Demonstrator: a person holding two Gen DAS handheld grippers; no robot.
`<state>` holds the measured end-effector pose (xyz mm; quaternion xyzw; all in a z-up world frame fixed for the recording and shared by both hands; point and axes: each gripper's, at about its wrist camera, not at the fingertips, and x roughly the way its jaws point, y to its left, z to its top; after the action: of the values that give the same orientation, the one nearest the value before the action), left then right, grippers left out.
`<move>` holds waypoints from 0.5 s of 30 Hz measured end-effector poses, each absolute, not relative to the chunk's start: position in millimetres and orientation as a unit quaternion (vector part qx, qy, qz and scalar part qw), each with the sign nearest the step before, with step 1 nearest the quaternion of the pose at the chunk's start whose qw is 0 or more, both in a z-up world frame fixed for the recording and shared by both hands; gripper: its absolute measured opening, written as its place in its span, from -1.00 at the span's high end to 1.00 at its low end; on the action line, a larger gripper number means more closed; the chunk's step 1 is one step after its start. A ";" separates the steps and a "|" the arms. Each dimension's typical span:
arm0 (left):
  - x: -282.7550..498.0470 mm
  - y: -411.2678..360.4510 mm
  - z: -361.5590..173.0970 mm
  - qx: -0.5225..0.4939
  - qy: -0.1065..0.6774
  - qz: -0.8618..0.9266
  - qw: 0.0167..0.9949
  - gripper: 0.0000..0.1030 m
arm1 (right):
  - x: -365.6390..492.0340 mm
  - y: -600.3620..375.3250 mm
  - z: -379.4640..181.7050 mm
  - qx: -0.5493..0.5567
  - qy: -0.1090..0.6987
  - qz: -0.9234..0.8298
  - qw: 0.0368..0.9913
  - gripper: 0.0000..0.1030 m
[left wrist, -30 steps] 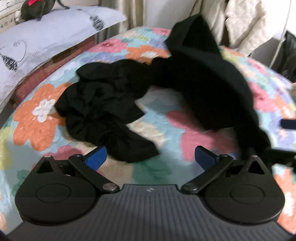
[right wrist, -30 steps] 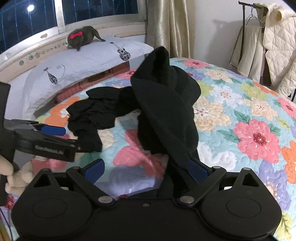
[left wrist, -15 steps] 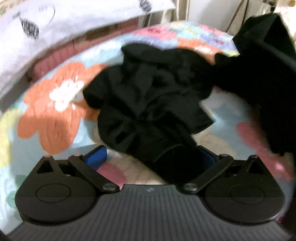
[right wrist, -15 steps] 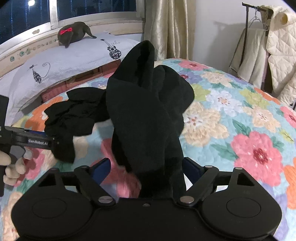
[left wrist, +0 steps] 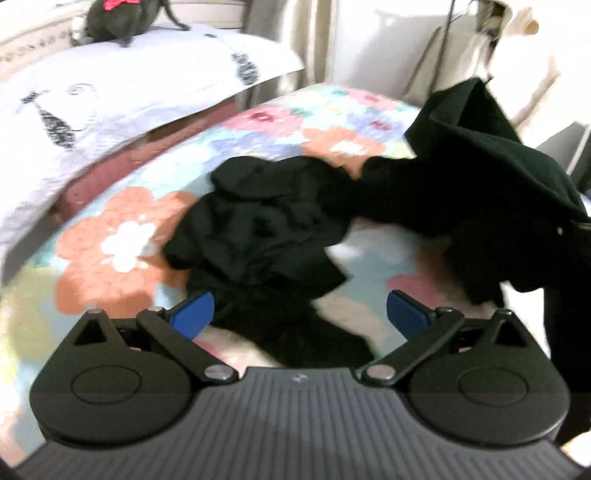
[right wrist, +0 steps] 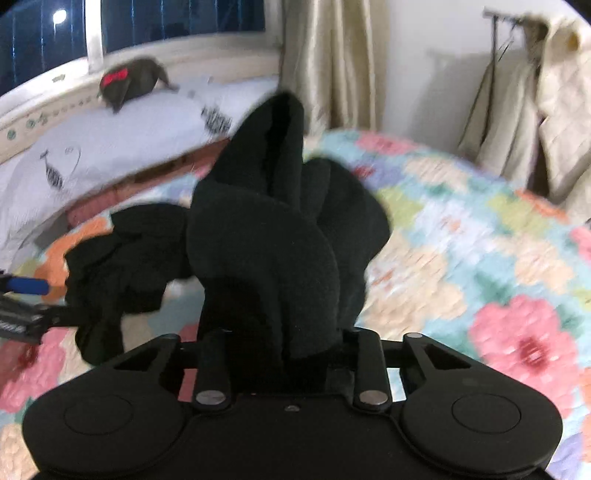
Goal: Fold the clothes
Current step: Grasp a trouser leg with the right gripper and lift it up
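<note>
You have a bed (right wrist: 461, 240) covered by a quilt printed with large flowers in pink, orange and yellow. At its head lies a white pillow (right wrist: 110, 147) with small dark drawings. Behind the pillow runs a pale ledge, and a dark plush toy (right wrist: 133, 79) with a red bow sits there. Above the ledge the window (right wrist: 166, 18) shows night outside. Beside the window hangs a beige curtain (right wrist: 328, 62). Past the bed stands a white wall (right wrist: 424, 66), with cream quilted coats (right wrist: 554, 103) on a rack.
</note>
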<state>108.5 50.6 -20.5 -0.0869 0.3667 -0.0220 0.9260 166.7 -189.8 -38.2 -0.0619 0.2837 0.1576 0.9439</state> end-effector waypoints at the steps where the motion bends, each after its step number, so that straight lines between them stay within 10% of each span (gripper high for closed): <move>1: 111.3 47.3 -19.7 -0.094 0.370 -0.034 0.924 -0.89 | 159.9 -194.3 -28.8 -0.053 0.272 0.144 0.950 0.42; 15: 76.4 -27.5 -12.1 -0.121 0.330 -0.168 0.921 -0.81 | 66.8 -294.9 53.3 -0.022 0.205 -0.049 0.977 0.51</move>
<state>76.4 -27.5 -12.1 -0.1205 0.3303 -0.1677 0.9210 66.8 -294.9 53.3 -0.0220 0.2053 -0.0486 0.9772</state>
